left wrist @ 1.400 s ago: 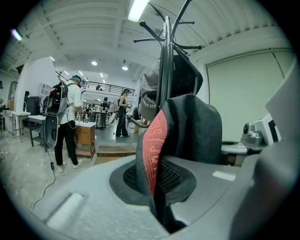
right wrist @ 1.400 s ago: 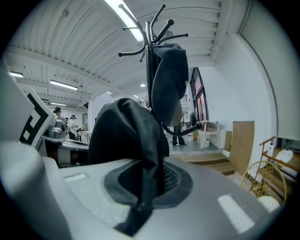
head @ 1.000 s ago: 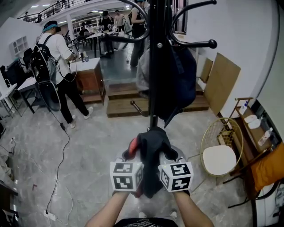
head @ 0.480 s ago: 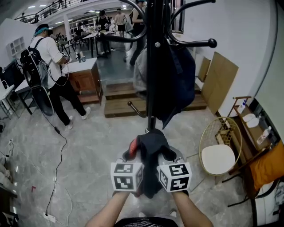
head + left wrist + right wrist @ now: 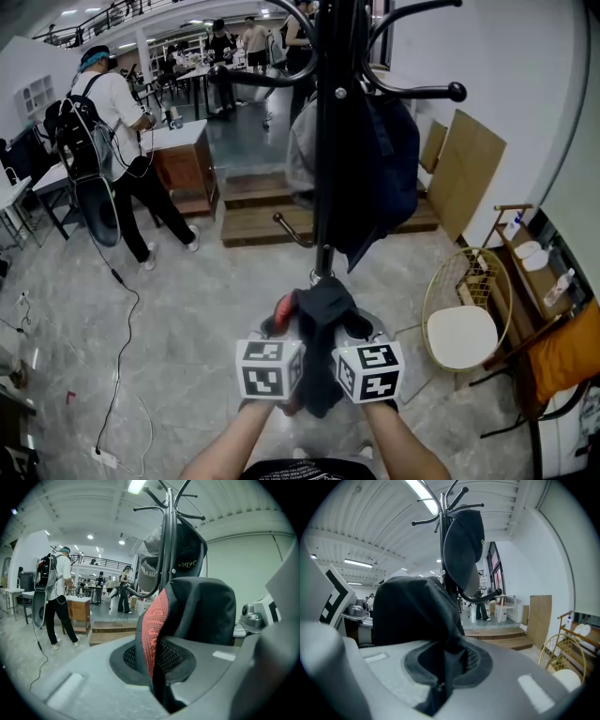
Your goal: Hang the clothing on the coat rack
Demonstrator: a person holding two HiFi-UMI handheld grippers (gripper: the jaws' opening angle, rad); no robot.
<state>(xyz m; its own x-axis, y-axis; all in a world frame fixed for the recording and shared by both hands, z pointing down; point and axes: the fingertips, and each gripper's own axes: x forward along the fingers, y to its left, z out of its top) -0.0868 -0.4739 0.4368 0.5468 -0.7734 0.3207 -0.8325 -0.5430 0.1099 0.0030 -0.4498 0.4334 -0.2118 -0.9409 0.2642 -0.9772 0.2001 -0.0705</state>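
At the far left a person with a backpack (image 5: 98,122) stands by a wooden desk (image 5: 183,155), well apart from the work. Nearer the middle, the left claw (image 5: 282,326) is closed tight on the black garment (image 5: 322,305), its jaws pinching a fold where the red lining shows. The garment hangs bunched between the two claws, in the air above the floor and just short of the coat rack (image 5: 325,187), whose pole rises straight ahead of it. Dark clothes (image 5: 386,173) already hang from the rack's upper part, right of the pole. One upper hook (image 5: 448,92) juts out to the right with its ball end bare, and a low hook (image 5: 286,225) is bare on the left. The right claw (image 5: 355,328) is likewise clamped on the garment's black cloth. Right of it stands a wire chair (image 5: 464,323).

By my reading, the pick-up and carry are done: both claws grip the garment and it has reached the rack. What is left is to lift it to a free hook, drape it over, and let go.
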